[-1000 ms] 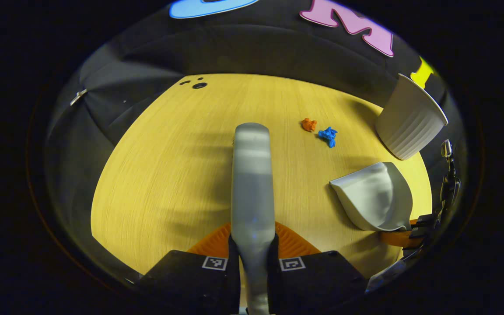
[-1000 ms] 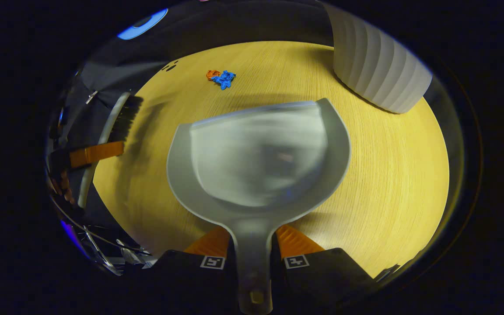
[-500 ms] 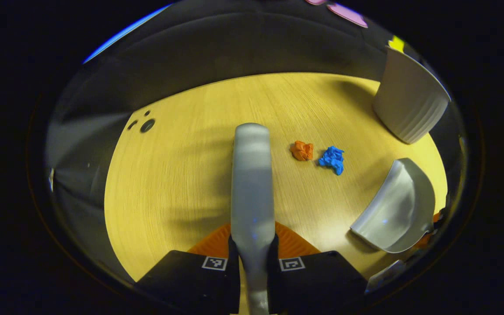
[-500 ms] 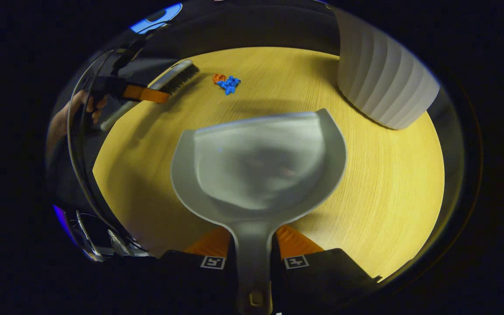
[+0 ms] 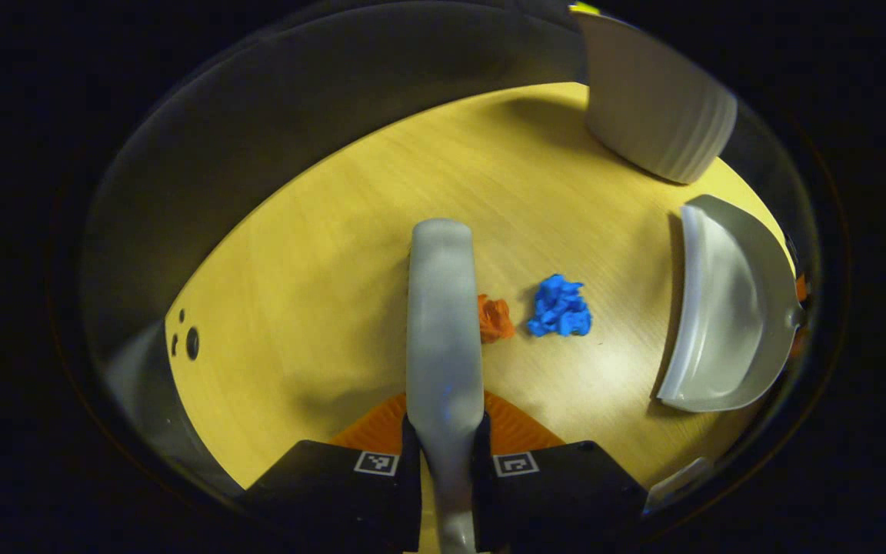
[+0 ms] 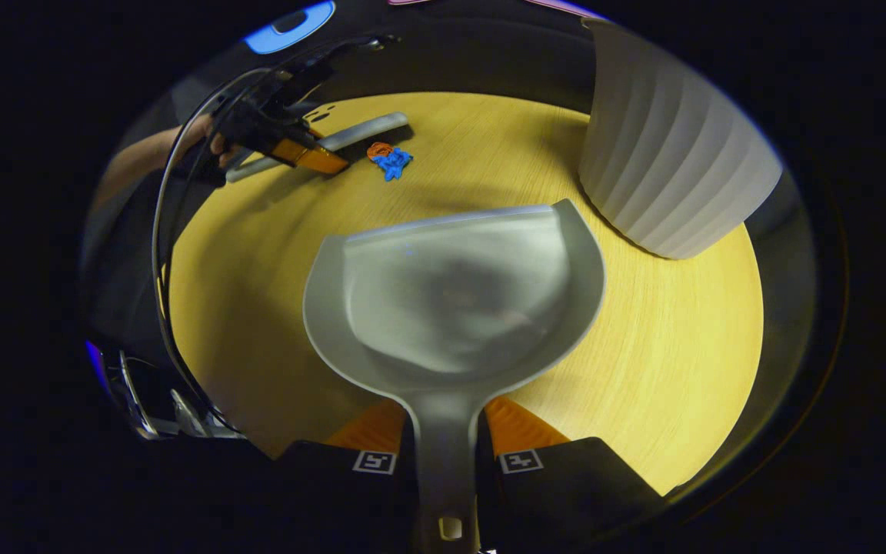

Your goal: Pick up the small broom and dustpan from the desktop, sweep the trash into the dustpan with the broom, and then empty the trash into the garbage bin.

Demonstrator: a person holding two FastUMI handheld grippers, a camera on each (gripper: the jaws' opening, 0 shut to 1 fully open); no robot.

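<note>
While half a second ago the trash lay ahead, in the left gripper view the left gripper (image 5: pixel 444 446), fingers clamped on the grey plastic broom (image 5: pixel 443 308), now has the orange paper wad (image 5: pixel 495 318) touching its three-o'clock side, the blue wad (image 5: pixel 559 308) just beyond. In the right gripper view the right gripper (image 6: pixel 444 454), closed on the grey plastic dustpan (image 6: pixel 454 296), faces both wads at eleven o'clock, well apart; the white ribbed bin (image 6: pixel 666 177) stands at two o'clock. Sweeping appears imminent.

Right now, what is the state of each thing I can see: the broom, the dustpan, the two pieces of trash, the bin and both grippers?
broom: held by its handle, head beside the trash.
dustpan: held by its handle, empty.
orange trash: on the desktop, against the broom.
blue trash: on the desktop, unswept.
garbage bin: upright beside the dustpan.
left gripper: fingers shut on the broom.
right gripper: fingers shut on the dustpan.
</note>
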